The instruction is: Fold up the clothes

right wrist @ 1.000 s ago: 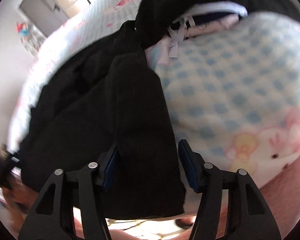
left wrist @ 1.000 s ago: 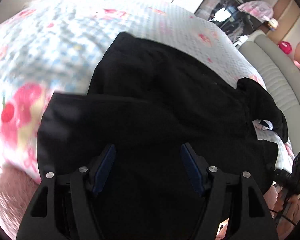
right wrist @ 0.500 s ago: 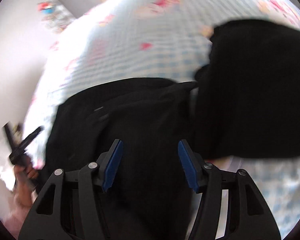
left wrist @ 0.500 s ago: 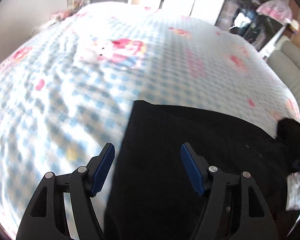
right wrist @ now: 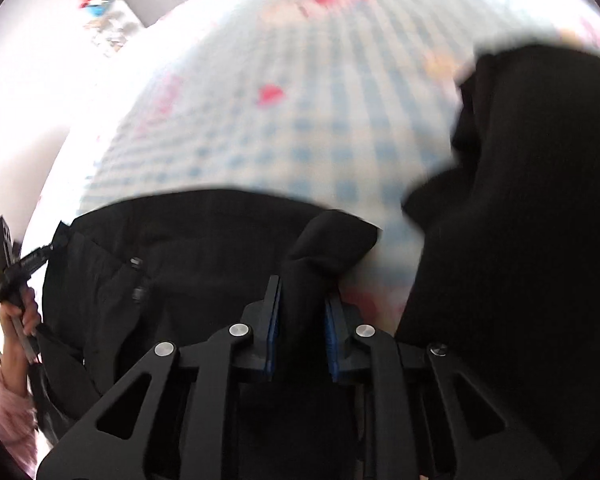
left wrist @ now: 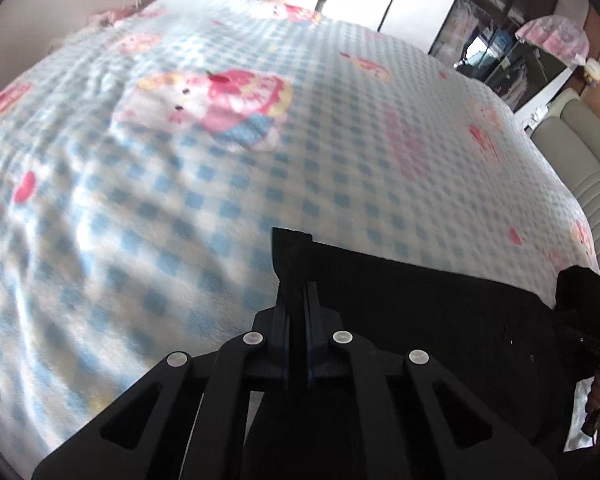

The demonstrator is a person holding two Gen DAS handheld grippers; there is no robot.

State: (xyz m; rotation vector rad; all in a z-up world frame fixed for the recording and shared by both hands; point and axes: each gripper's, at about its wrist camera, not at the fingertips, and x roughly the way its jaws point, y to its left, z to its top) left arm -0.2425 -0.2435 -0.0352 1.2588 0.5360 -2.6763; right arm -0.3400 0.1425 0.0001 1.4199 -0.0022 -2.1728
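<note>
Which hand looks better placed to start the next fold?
Neither alone. The left tongs pinch the black garment's corner, and the right tongs pinch its other corner; both should lift together.

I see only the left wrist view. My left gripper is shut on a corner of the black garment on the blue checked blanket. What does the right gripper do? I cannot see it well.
Observer: The right gripper has just been closing; its blue pads now press on a bunched fold of the black garment.
Operator: Is that at the same edge as my corner?
Observer: It looks so: the fold is at the garment's far edge, next to the blue checked blanket.
Operator: Is anything else near it?
Observer: Yes, a second black cloth heap fills the right side of that view, apart from the gripped fold.
</note>
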